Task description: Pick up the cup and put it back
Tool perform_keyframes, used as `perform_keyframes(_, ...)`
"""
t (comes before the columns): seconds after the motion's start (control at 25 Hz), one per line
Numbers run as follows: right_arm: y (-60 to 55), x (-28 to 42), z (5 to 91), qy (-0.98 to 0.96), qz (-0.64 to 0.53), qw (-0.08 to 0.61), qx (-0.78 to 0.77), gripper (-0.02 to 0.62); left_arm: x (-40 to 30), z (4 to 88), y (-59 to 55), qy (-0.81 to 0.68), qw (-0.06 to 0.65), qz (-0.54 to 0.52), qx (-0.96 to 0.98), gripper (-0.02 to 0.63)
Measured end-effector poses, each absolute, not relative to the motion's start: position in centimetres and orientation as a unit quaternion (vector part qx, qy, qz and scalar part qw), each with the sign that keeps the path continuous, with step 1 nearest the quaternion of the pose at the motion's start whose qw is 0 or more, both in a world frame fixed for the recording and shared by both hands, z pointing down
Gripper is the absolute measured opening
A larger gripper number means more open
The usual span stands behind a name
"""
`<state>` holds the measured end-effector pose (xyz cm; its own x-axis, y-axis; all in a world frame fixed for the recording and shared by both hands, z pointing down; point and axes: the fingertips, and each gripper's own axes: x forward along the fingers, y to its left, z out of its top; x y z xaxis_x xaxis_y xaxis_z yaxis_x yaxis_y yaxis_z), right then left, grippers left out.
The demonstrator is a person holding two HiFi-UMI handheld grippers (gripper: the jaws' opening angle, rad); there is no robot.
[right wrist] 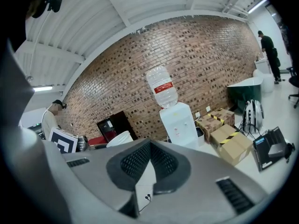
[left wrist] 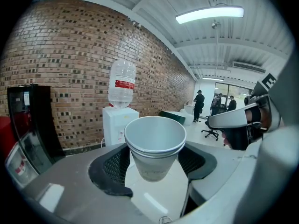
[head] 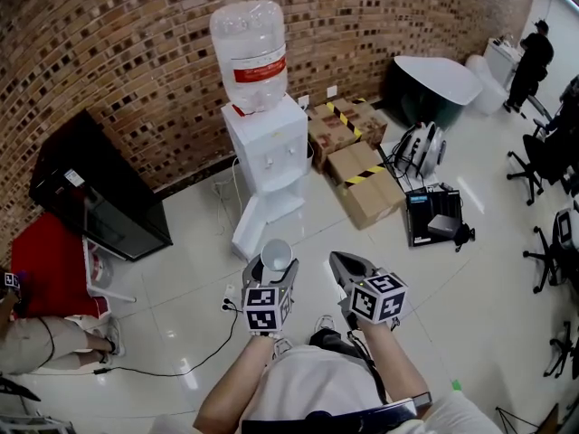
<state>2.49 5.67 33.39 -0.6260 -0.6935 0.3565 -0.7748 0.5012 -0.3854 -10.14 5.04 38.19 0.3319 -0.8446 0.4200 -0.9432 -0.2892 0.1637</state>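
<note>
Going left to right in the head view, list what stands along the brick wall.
black cabinet → water dispenser → cardboard boxes → table → standing person

White cup [left wrist: 155, 146], white water dispenser [head: 267, 156] (red label [head: 260, 69] on its bottle [head: 249, 34]), brown speckled brick wall [head: 136, 52]

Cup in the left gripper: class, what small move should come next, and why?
Probably carry the cup level toward the water dispenser, keeping the grip. The left gripper holds it upright in mid-air above the floor, so nothing nearby can receive it; the dispenser ahead seems the likeliest place.
</note>
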Motion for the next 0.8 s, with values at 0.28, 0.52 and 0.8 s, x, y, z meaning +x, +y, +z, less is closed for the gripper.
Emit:
perform_keyframes(0.28,4.9,2.2,33.6,-0.863,0.262,0.078,0.424,0.011,-10.6,38.4,4.6,-0.569,0.196,0.127,0.789,0.331)
perform_keyframes(0.52,4.7,2.0,33.7,-0.864,0.267,0.071,0.420,0.011,-10.8,38.4,4.3,-0.574,0.193,0.127,0.786,0.330)
perform_keyframes(0.8,4.2,2.1,33.5,-0.867,0.263,0.073,0.416,0.011,-10.5,38.2,3.9,-0.576,0.196,0.123,0.784,0.330)
